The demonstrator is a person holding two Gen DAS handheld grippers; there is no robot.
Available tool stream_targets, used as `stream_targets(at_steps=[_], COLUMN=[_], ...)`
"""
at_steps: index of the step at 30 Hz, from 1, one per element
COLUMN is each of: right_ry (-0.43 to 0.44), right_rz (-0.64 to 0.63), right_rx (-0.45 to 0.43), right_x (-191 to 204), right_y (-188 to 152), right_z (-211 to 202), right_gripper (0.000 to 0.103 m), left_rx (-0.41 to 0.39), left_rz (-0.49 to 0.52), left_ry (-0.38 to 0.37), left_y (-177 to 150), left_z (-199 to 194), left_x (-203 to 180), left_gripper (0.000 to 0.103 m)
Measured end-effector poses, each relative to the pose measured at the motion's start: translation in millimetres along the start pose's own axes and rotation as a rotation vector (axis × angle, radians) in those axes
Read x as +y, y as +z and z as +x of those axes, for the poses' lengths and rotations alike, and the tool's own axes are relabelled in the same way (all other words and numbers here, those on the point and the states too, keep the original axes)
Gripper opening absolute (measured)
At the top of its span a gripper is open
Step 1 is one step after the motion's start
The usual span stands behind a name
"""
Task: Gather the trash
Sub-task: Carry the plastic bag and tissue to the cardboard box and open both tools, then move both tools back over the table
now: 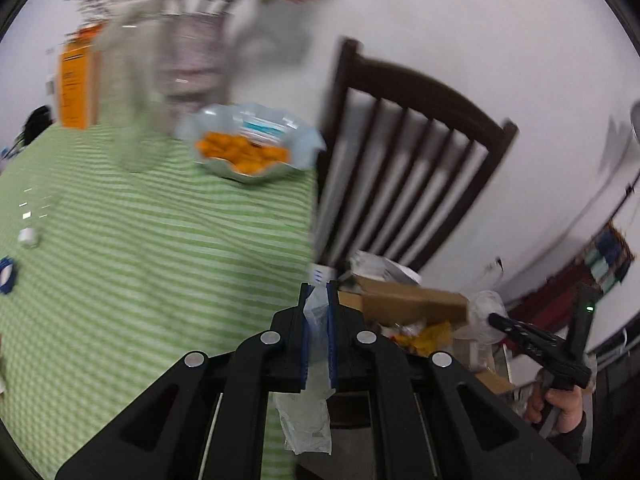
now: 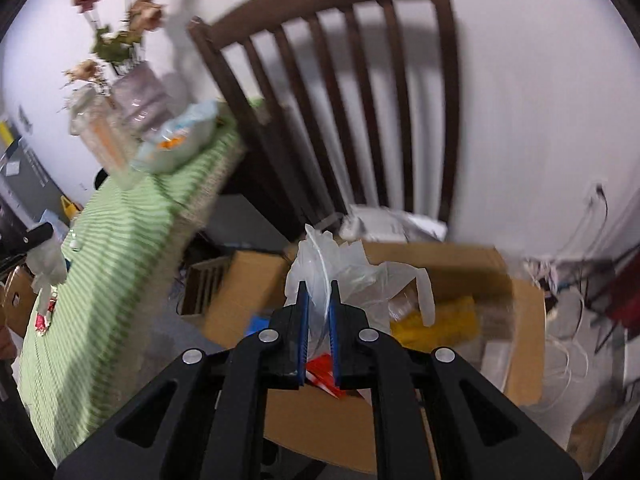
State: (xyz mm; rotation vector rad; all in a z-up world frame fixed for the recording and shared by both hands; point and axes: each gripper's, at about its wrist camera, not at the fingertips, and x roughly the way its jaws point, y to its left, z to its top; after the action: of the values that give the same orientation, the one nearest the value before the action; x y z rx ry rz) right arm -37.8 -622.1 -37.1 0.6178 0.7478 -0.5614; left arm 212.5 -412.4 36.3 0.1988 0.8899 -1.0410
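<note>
Left gripper (image 1: 319,292) clamped tight on a clear plastic wrapper (image 1: 316,320): thin, see-through film, crumpled, pinched flat between the blue pads. A loose tail of it hangs out behind the jaws, wrinkled and milky; a small white tab with blue marks pokes out past the tips. Held in the air over the edge of the green striped tablecloth (image 1: 160,248), toward the cardboard box (image 1: 412,304).

Right gripper (image 2: 319,292) likewise closed, on a bunch of thin plastic bag (image 2: 340,272). Translucent white, puffed and creased, spilling above and to the right of the tips, one lobe drooping down on the right. It hangs over the open cardboard box (image 2: 452,256), above yellow packaging (image 2: 440,320) and a red-and-white scrap (image 2: 324,372) inside.

In the left wrist view the right gripper (image 1: 496,320) shows at the far side of the box, a hand (image 1: 560,408) on its handle; film blurred beside its tip.

Box stands on the floor in front of a dark wooden chair (image 2: 340,100) with a slatted back, against a white wall.

On the table: scalloped pale dish (image 1: 248,140) with orange pieces and a packet, a clear bottle (image 1: 132,92), a vase of dried flowers (image 1: 192,52), an orange carton (image 1: 76,88). Both views heavily blurred.
</note>
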Motion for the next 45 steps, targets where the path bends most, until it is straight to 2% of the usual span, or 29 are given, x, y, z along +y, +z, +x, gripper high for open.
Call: stream_targets(at_steps=[5,6,8,9,11,18,23,27,29,30,31,32,36,45], right_ry=[0.017,0.026,0.043,0.019,-0.023,-0.074,-0.075,-0.076,-0.068,-0.061,-0.060,-0.058,-0.041,-0.010], right_rz=[0.024,0.029,0.041,0.040,0.035,0.100,0.111,0.108,0.112,0.112,0.108,0.103,0.078,0.027], right_rx=[0.071,0.076,0.087,0.083,0.060,0.014,0.014,0.022,0.023,0.028,0.031,0.035,0.054,0.049], right_x=[-21.4,-23.3,-26.5,-27.5,-30.4,-67.0,-82.3,-89.0,-92.1,-92.8,-91.9,-91.1,-83.1,-58.1], right_y=[-16.8,-16.8,-16.3,-15.0,-11.4,-7.7,-16.2,-18.8,-18.1,-17.5,-16.5,-16.0,-13.0,-3.3], right_z=[35.4,40.7,52.2,54.1,51.8,33.2,24.1,24.9,27.0,29.6,31.9,34.6,48.0,54.0], right_gripper=[0.011,0.017,0.049,0.068,0.069,0.069,0.069,0.069,0.069,0.069,0.069,0.069,0.069,0.069], left_rx=[0.075,0.096,0.126,0.146,0.174,0.291,0.343,0.382,0.388,0.397,0.406,0.409,0.408,0.322], left_rz=[0.061,0.072,0.088,0.095,0.098,0.071,0.067,0.054,0.044,0.044,0.037,0.023,0.005,0.019], left_ry=[-0.044,-0.054,-0.067,-0.073,-0.089,-0.149,-0.128,-0.075,-0.050,-0.042,-0.029,-0.015,-0.001,0.021], left_y=[-8.7,-12.2,-14.6,-16.7,-18.6,-23.1,-23.0,-21.6,-21.5,-21.1,-21.2,-20.5,-15.1,-0.6], left_z=[40.8,50.9,65.5,74.7,86.8,146.8,193.6,230.0,242.2,248.9,251.9,254.9,258.2,217.9], left_x=[-52.3,-63.2,-79.1,-87.6,-97.8,-129.4,-142.2,-140.8,-138.0,-136.3,-133.4,-130.3,-120.6,-106.0], left_gripper=[0.004,0.004,0.004,0.004,0.004,0.005,0.005,0.005,0.010,0.024,0.041,0.045,0.049,0.049])
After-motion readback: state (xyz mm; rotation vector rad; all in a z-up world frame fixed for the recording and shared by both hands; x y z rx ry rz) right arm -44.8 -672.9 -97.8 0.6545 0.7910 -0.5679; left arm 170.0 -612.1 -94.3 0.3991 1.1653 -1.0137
